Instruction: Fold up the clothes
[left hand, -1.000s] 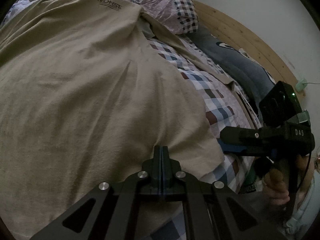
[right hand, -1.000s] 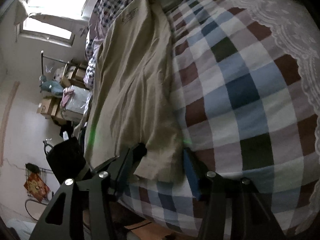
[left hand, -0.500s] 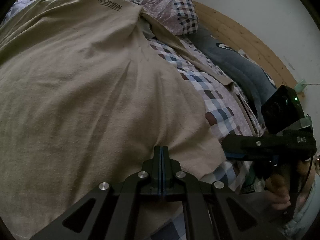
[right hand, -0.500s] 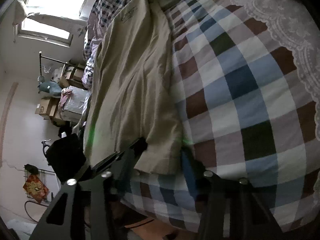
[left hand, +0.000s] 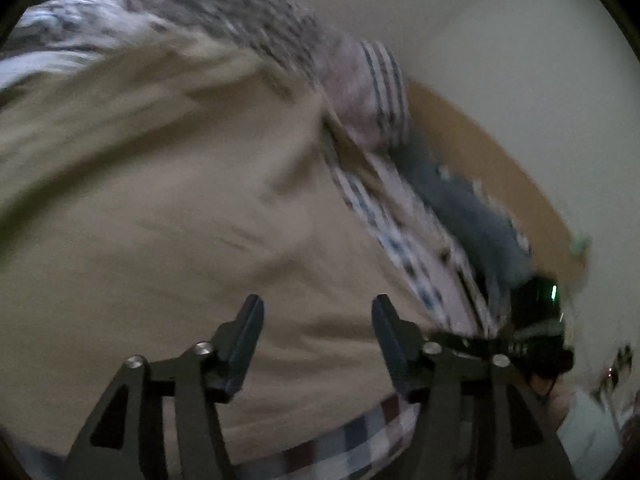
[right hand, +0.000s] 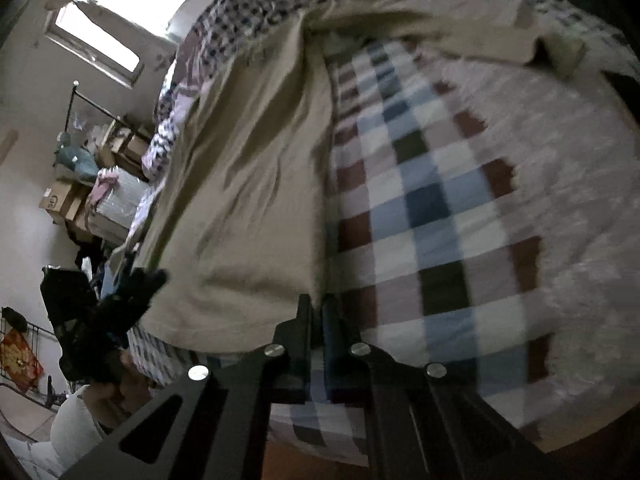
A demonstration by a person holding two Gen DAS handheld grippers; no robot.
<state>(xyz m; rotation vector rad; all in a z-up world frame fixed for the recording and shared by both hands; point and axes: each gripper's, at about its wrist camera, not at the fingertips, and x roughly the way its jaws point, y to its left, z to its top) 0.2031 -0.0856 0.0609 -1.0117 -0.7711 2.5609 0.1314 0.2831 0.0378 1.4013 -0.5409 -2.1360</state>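
A tan shirt [left hand: 168, 216] lies spread on a bed covered by a checked bedspread [right hand: 432, 208], filling the left and centre of the left wrist view, which is blurred by motion; in the right wrist view the shirt runs from the lower centre up toward the upper middle of the frame, with one sleeve [right hand: 480, 36] stretched across the top toward the upper right. The left gripper [left hand: 318, 320] stands with its jaws spread wide and nothing between them, hovering just above the shirt's hem at the bottom of the frame. The right gripper [right hand: 318, 316] has its jaws pressed together at the lower corner of the hem; cloth appears pinched between them, though the blur keeps that from being certain. The shirt looks like light, limp knit: it will drape and wrinkle rather than hold a shape, slide easily over the bedspread, and sag wherever it is not supported, so hem corners and shoulder seams look like the soundest places to take hold, with both corners of an edge held at once to keep a fold line straight. Its long axis runs from the hem near the grippers away toward the collar end at the far side of the bed, near a crumpled small-check quilt [right hand: 256, 12] under the window [right hand: 132, 12].
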